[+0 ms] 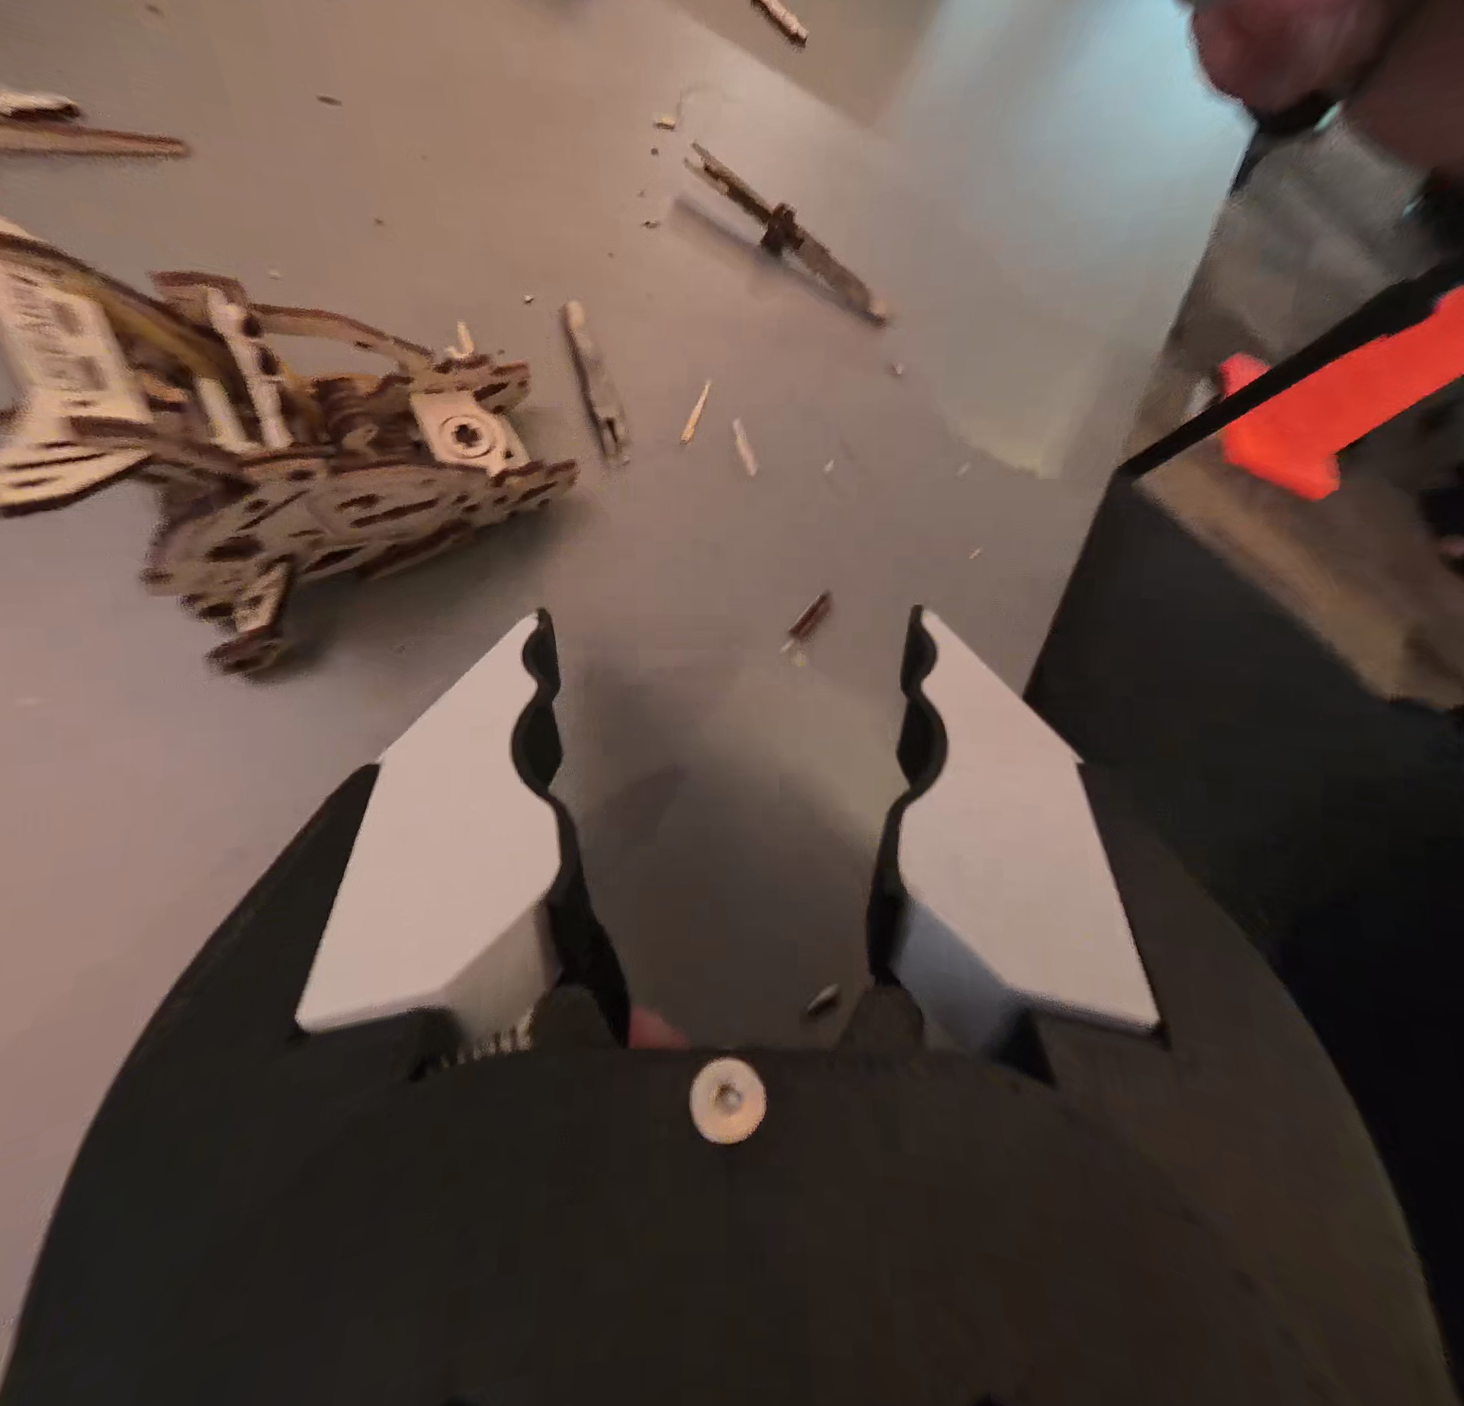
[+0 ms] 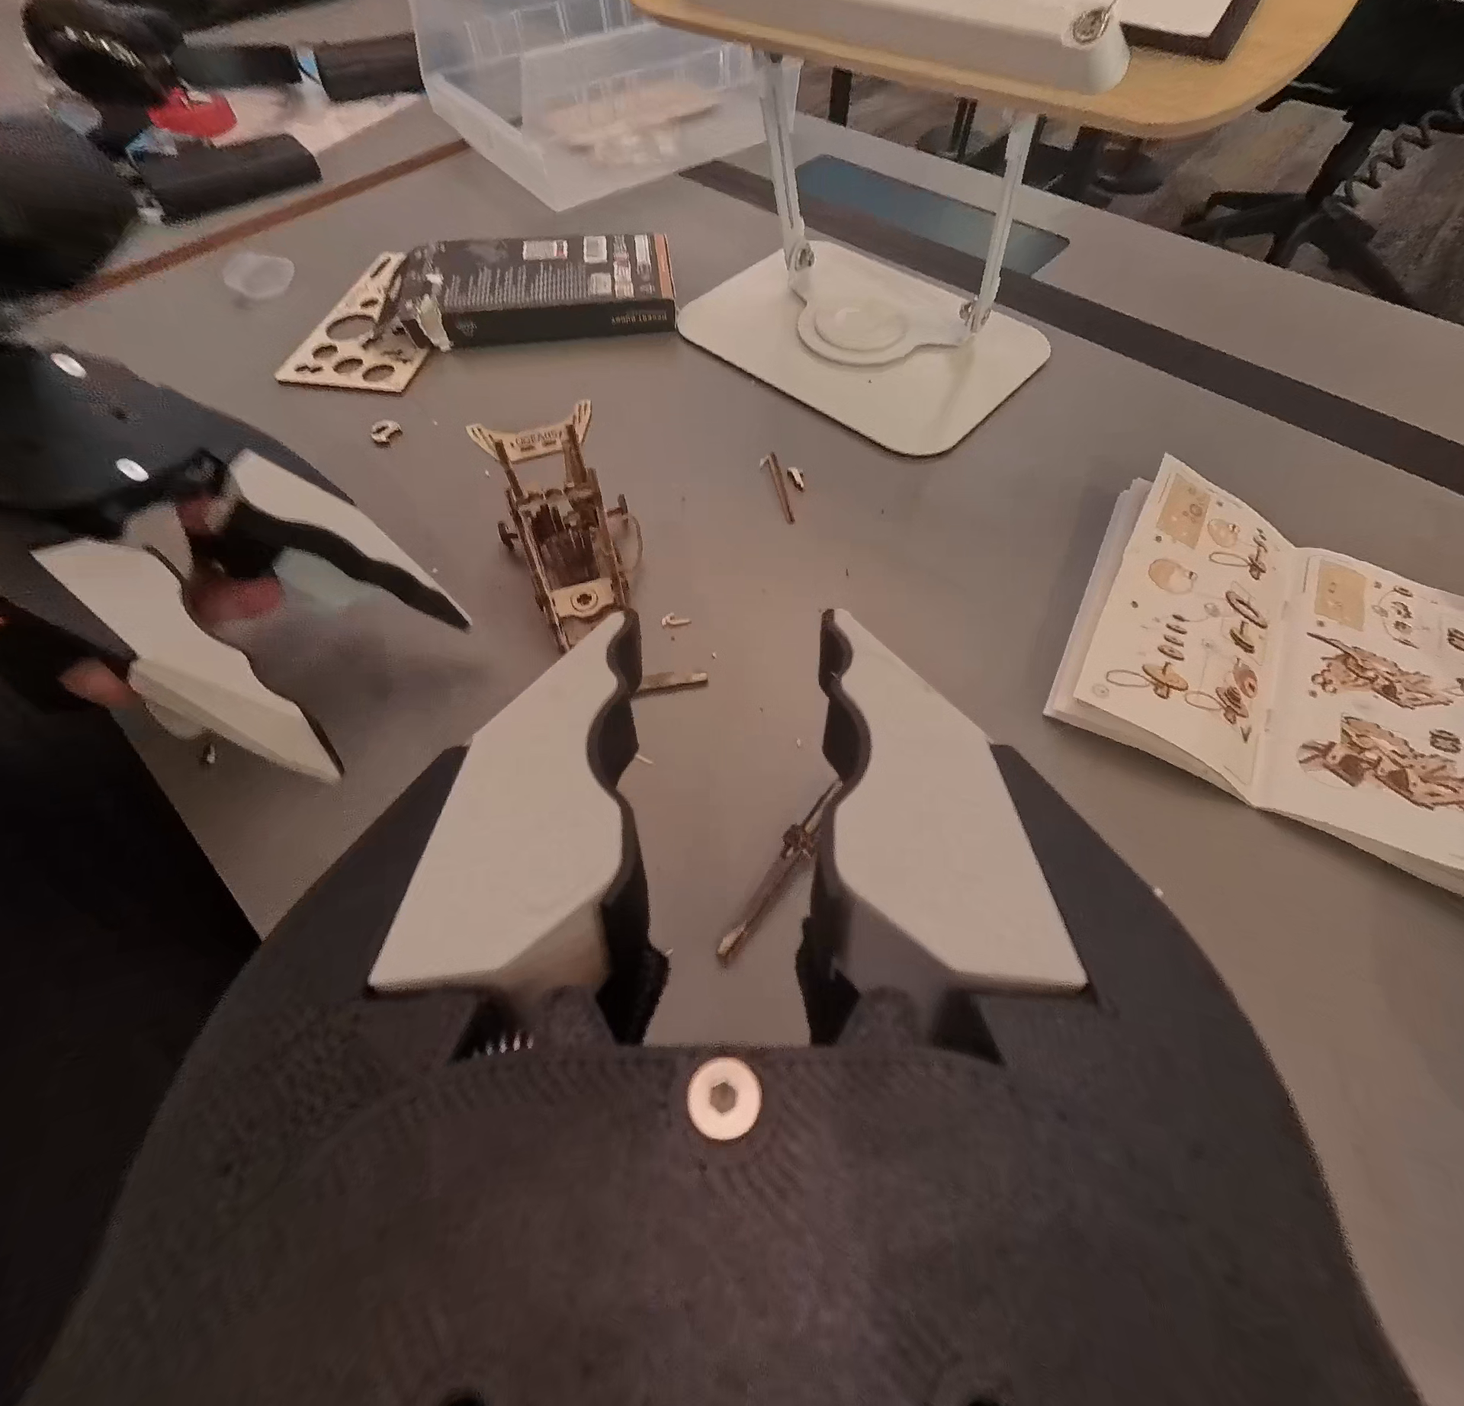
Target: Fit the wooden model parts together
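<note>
both grippers are off the parts right now. left gripper (image 1: pixel 729 623) has its fingers spread wide with only bare grey table (image 1: pixel 396 61) between them, nothing pinched. right gripper (image 2: pixel 729 631) is parted too, a narrower gap, and nothing is clamped in it. a thin wooden stick with a little hub on it (image 2: pixel 780 869) lies flat on the table under that gap, close to the right finger, but the pads aren't pressing on it.

half-built wooden model (image 2: pixel 558 532) sits on the table just beyond the right gripper's left fingertip, and it shows up blurry at the left of the left wrist view. small loose wooden bits and splinters are scattered around it, including a short strip (image 2: pixel 673 681) near the right gripper's tip.

further back: a punched-out wooden sheet (image 2: pixel 352 338), a dark box (image 2: pixel 554 291), a clear plastic bin (image 2: pixel 570 92) and a white stand (image 2: pixel 871 346). open instruction booklet (image 2: pixel 1267 687) is off to the right.
</note>
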Tool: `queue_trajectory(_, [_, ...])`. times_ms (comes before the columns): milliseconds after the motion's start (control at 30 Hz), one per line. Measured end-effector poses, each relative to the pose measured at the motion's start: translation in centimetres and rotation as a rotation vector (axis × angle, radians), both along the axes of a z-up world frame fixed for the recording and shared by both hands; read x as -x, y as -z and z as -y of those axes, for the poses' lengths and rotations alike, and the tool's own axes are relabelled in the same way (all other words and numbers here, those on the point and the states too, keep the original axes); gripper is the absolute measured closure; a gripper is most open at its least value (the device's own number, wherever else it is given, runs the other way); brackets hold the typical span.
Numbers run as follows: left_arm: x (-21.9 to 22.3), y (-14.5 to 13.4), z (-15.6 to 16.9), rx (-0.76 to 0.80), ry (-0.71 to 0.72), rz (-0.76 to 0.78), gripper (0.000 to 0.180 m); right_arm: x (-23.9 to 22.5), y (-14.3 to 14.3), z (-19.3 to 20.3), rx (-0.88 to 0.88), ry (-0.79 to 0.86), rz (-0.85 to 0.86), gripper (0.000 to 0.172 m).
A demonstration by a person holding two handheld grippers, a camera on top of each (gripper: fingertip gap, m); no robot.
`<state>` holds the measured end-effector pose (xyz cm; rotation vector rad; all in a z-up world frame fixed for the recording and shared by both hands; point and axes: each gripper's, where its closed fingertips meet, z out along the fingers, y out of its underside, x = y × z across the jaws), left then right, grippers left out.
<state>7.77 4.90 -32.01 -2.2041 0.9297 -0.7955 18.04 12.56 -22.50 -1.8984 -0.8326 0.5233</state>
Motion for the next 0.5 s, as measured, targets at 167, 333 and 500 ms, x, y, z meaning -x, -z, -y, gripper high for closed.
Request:
queue_trajectory(167, [5.9, -0.4, -3.6, -0.214, -0.048, -0.212, 0.098, -0.1, 2.6, 1.0, 0.065, -0.038, 0.109, 0.127])
queue_trajectory(333, [6.9, 0.8, -6.6, -0.232, -0.068, -0.246, 0.098, -2.3, 7.0, 1.2, 0.151, 0.007, 0.354, 0.121])
queue_trajectory(500, [5.9, 3.1, -8.0, -0.241, -0.024, -0.295, 0.103, -2.9, 7.8, 1.3, 0.201, 0.026, 0.334, 0.12])
